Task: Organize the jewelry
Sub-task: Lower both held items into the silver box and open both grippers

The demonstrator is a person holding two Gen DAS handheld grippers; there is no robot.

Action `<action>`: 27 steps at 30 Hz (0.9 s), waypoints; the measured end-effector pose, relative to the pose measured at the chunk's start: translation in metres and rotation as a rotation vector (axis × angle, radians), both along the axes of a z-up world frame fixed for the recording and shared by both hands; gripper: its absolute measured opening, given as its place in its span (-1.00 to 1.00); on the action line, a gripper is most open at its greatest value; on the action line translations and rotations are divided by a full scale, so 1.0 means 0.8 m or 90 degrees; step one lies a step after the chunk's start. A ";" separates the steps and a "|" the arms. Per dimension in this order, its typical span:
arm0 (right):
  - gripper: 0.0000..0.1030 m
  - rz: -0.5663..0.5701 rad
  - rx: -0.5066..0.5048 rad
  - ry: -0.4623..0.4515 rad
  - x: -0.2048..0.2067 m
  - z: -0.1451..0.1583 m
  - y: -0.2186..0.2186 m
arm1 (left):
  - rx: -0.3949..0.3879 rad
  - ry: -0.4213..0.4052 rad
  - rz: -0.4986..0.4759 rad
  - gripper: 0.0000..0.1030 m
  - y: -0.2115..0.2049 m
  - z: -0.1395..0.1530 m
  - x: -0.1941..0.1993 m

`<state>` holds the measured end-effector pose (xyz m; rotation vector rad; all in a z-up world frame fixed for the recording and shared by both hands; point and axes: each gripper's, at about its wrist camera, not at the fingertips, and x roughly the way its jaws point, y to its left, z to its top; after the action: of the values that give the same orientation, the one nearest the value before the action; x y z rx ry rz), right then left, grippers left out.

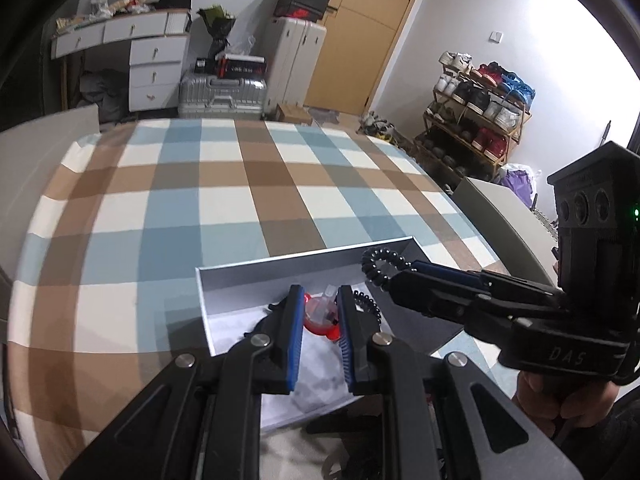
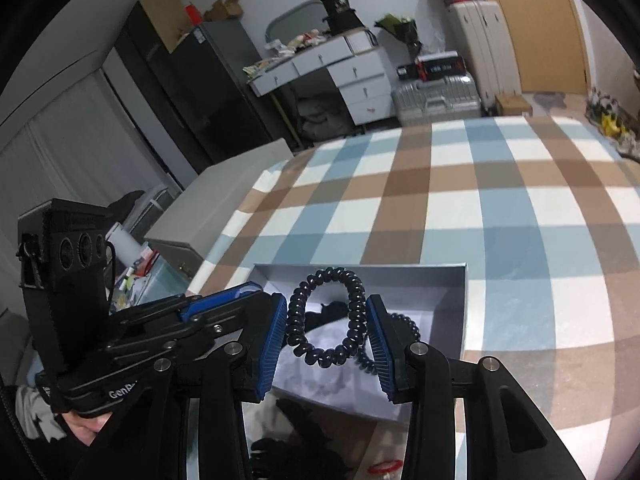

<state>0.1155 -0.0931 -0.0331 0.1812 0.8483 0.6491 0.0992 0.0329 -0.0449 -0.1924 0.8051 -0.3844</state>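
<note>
Above the box (image 1: 280,266) rim, right tool (image 2: 327,330) with coil tie (image 2: 330,316).

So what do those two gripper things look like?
Both are black, angular plastic with silver round bolts. The left gripper and right gripper each have two fingers lined with ribbed blue pads. Each carries a black box with round holes; one shows a green light. White letters mark the bodies.

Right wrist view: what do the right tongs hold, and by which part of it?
The right tongs hold the black spiral hair tie, pinched across the two sides of its loop.
</note>
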 end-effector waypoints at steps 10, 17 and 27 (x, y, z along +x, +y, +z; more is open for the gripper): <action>-0.05 -0.008 -0.024 -0.011 0.005 -0.008 0.005 | -0.001 0.003 -0.004 -0.68 0.000 -0.001 0.005; 0.22 -0.026 0.025 -0.042 -0.008 0.012 -0.017 | -0.028 -0.027 0.006 0.27 0.009 0.013 -0.009; 0.66 -0.123 0.037 -0.119 -0.070 0.048 -0.084 | -0.016 -0.059 0.054 0.49 0.020 0.029 -0.040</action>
<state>0.0598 -0.1603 0.0055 0.2470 0.6235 0.5009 0.0672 0.0491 -0.0214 -0.2293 0.6996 -0.3210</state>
